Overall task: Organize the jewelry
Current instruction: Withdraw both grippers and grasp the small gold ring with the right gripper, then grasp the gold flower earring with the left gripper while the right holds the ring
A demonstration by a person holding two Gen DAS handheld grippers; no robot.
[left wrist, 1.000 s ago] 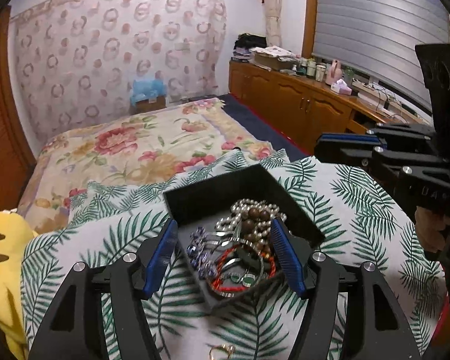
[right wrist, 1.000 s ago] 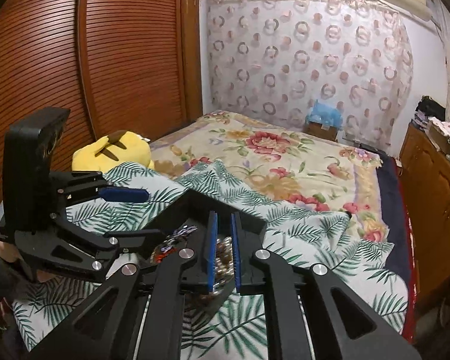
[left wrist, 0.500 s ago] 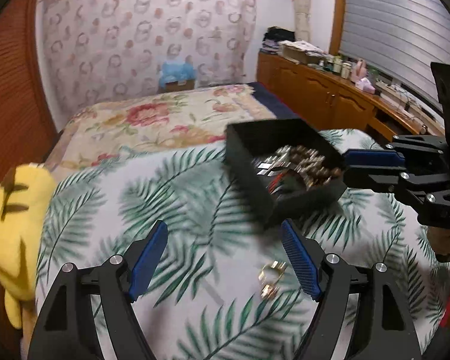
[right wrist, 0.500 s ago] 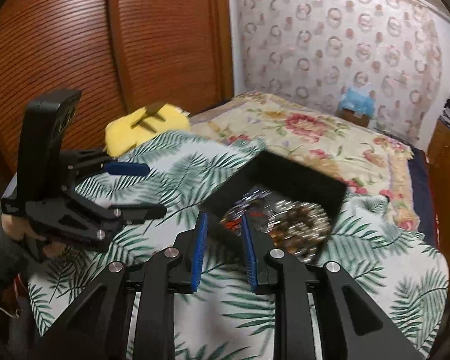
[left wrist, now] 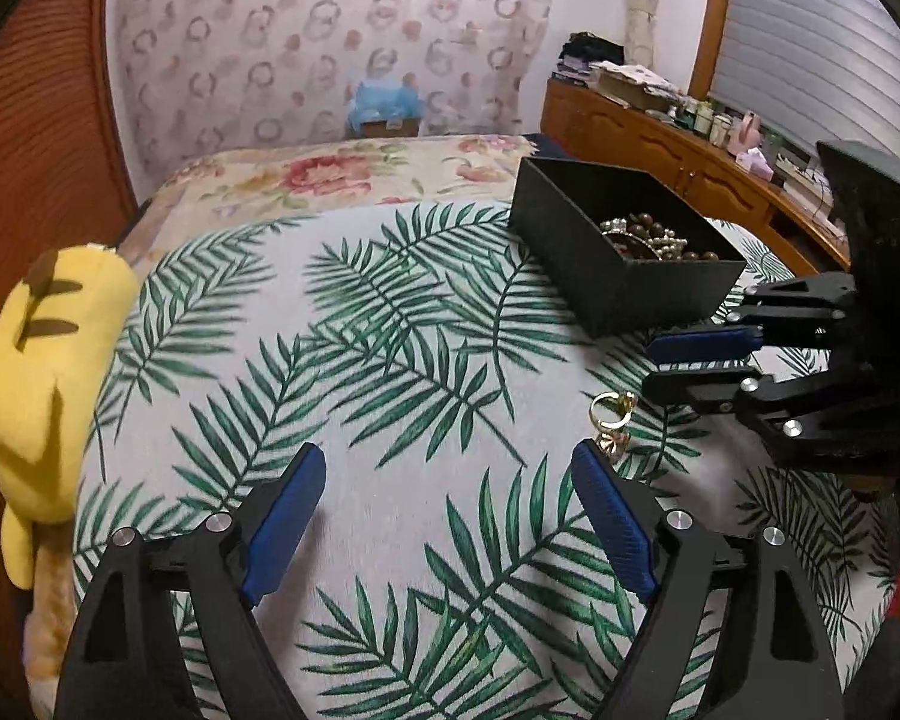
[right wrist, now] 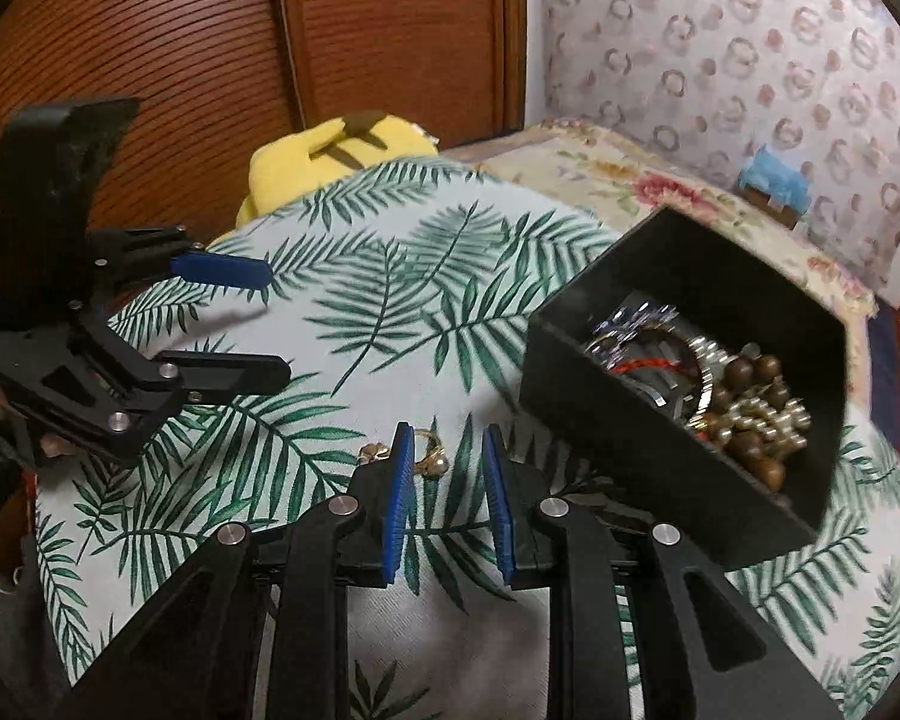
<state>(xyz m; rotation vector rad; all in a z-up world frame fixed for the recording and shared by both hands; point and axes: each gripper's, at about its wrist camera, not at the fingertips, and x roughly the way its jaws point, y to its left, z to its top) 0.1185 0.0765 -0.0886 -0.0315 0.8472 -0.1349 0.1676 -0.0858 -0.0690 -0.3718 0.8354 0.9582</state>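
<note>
up front in the left wrist view, the left gripper (left wrist: 447,516) stands wide open with nothing between its blue pads, hovering over the palm-leaf cloth (left wrist: 342,324). the gold rings (left wrist: 611,420) lie loose on the cloth just beyond its right pad, near the right gripper (left wrist: 687,363) coming in from the side. the black box (left wrist: 606,276) sits farther back, beads and pearls heaped inside.

now the right wrist view — the right gripper's jaws are narrowly apart and hold nothing; the rings peek out just past and left of its left pad. the box, to the right, holds brown beads, pearls, a red cord and sparkly pieces in one tangle.

the rings look small, hard and light — likely slippery, so pinching across a band seems safest. a yellow plush (right wrist: 336,162) rests at the far edge.
</note>
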